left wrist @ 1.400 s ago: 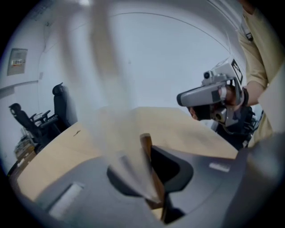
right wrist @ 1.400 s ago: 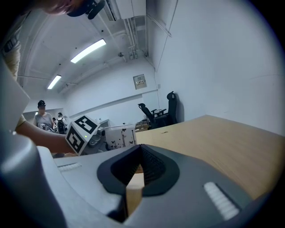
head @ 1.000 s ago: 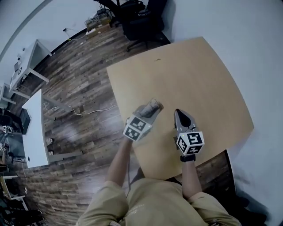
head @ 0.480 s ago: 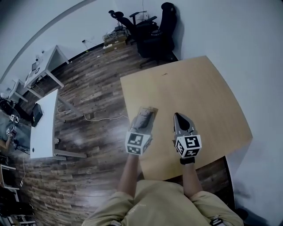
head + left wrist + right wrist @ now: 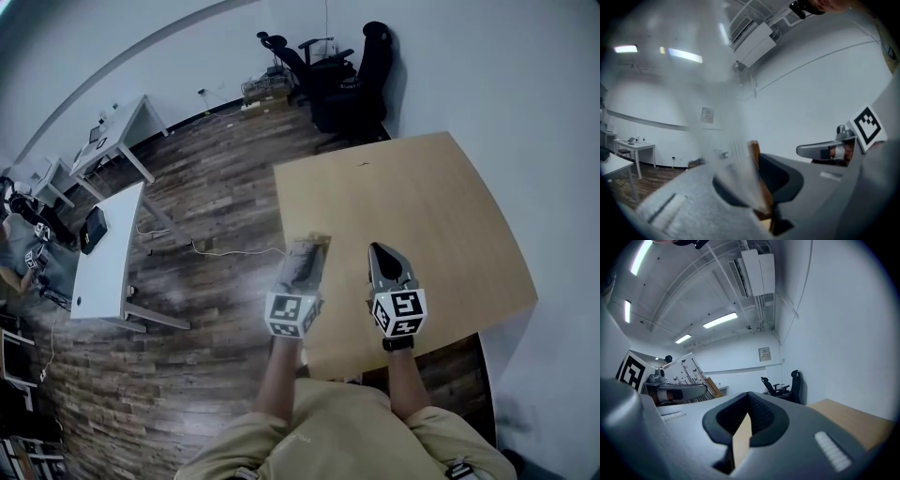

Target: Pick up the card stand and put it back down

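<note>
Left gripper (image 5: 306,255): clenched on the card stand, with its jaws nearly together and the stand's wooden base pinched between the pads. It pointed away from the person.
Card stand (image 5: 754,152): at the left gripper's tips, a brown wooden strip stood edge-on between the jaws.
Clear sheet (image 5: 682,369): it rose from the wooden strip and leaned to one side. From the right gripper it showed dark printed branches. From the left gripper it was only a blurred haze in front of the jaws.
Contact with the tabletop: it could not be told whether the stand rested on the wood or hung clear of it.
Right gripper (image 5: 749,395): clamped shut on nothing, its tips meeting. Only a sliver of tan showed through the slot behind them.
Spacing: the right gripper was near the left one on its right side. The two were apart and pointed much the same way.
Left marker cube (image 5: 292,314): at the rear of the left gripper, nearest the person.
Right marker cube (image 5: 401,312): at the rear of the right gripper.
Table (image 5: 441,206): light wood, under and ahead of the right gripper. The left gripper sat at its left edge.
Office chairs (image 5: 361,70): black, well ahead of both grippers, beyond the table's far end by the wall.
White desks (image 5: 108,267): well off to the left of the left gripper.
Floor (image 5: 216,197): dark wooden planks, left of the left gripper.
Forearms (image 5: 277,370): bare, directly behind the grippers.
Beige top (image 5: 347,436): behind both cubes, at the near edge of the head view.
</note>
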`<action>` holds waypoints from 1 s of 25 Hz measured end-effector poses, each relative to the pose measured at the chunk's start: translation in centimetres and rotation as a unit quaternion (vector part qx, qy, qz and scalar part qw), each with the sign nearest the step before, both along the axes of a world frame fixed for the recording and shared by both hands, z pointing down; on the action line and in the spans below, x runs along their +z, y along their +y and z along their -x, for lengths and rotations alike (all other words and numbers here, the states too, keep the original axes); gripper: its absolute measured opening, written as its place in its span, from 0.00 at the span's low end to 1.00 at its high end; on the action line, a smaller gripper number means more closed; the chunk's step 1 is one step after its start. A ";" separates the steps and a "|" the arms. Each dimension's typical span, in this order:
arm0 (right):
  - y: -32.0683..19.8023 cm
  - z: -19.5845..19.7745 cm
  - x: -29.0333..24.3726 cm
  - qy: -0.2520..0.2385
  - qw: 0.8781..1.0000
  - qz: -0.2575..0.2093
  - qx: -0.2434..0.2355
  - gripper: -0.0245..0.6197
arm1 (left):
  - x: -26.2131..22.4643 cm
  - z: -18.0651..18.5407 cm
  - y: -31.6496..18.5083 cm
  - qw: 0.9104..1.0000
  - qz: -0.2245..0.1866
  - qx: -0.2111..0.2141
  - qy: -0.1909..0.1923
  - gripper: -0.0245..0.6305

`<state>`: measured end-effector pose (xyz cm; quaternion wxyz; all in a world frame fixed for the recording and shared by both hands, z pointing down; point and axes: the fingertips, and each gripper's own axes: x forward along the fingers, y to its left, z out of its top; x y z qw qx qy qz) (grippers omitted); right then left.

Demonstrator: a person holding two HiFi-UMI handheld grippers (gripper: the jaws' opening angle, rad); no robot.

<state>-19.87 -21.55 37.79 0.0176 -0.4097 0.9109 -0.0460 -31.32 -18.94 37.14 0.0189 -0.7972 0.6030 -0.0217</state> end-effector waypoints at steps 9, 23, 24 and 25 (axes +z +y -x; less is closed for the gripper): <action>5.2 -1.1 -0.2 0.016 0.998 -0.012 0.055 0.04 | -0.4 -1.8 3.5 0.997 -0.005 0.078 0.026 0.09; 16.7 -8.3 3.3 0.028 0.974 0.040 0.220 0.04 | 3.2 -10.4 11.1 0.964 0.032 0.258 0.058 0.09; 17.4 -9.8 3.3 0.027 0.970 0.041 0.237 0.04 | 3.4 -11.8 11.5 0.960 0.035 0.272 0.058 0.09; 18.0 -11.2 3.2 0.027 0.966 0.041 0.253 0.04 | 3.4 -13.1 12.0 0.956 0.037 0.286 0.057 0.09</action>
